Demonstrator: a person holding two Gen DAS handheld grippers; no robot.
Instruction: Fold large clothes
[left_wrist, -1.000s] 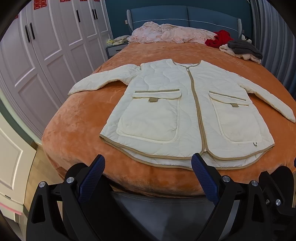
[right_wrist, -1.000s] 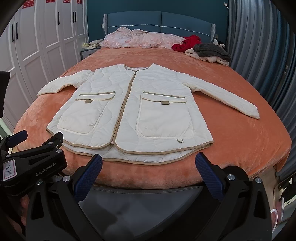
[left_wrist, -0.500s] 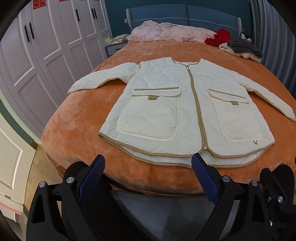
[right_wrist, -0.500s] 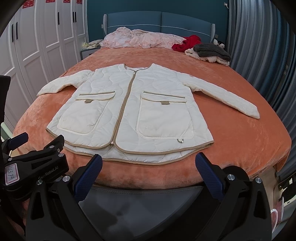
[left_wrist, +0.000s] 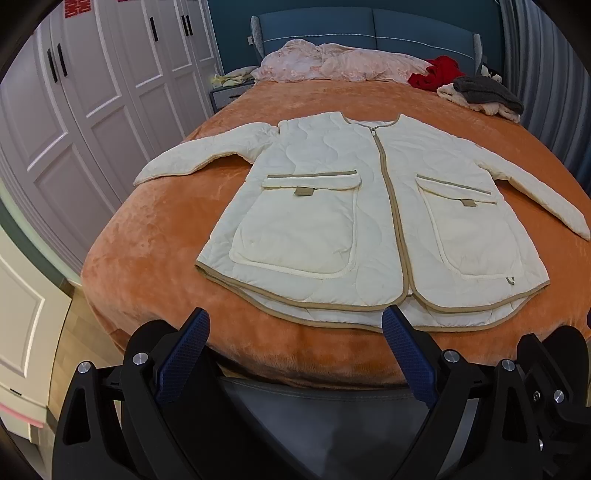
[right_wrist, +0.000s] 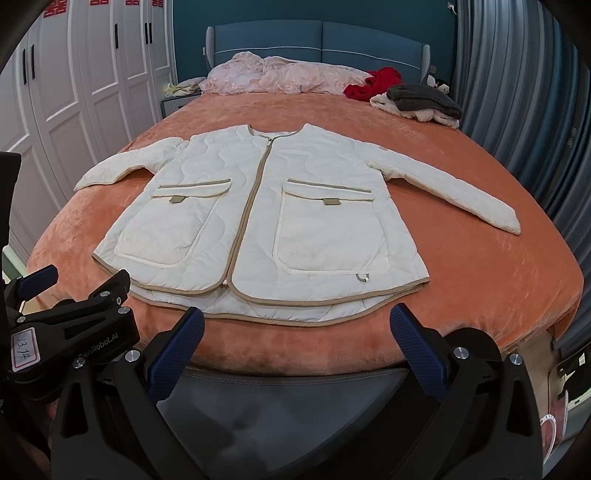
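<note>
Left wrist view first: our left gripper (left_wrist: 295, 332) hangs at the bottom centre of the frame with its blue-padded fingers spread wide and nothing between them, short of the foot of the orange plush bedspread (left_wrist: 147, 236). The cream quilted jacket with tan trim and two patch pockets (left_wrist: 373, 221) lies flat and zipped across the middle of the frame, both sleeves stretched out to the sides, its hem nearest us.

Over the last second little changes. The jacket sits slightly lower and fuller in this view than it did, so we judge the left gripper is creeping toward the hem; the garment itself has not shifted or creased.

Right wrist view: our right gripper (right_wrist: 295, 332) is likewise spread wide and empty at the bottom centre, with the jacket (right_wrist: 258, 221) in the middle of the frame much as before. The left gripper's black body (right_wrist: 70, 325) shows at the lower left, a touch higher than half a second ago.

So folding has not begun; we read this as the approach. A pink bundle of bedding (right_wrist: 280, 75) and a pile of red, grey and cream clothes (right_wrist: 410, 96) rest at the upper part of the frame, well apart from the jacket.
</note>
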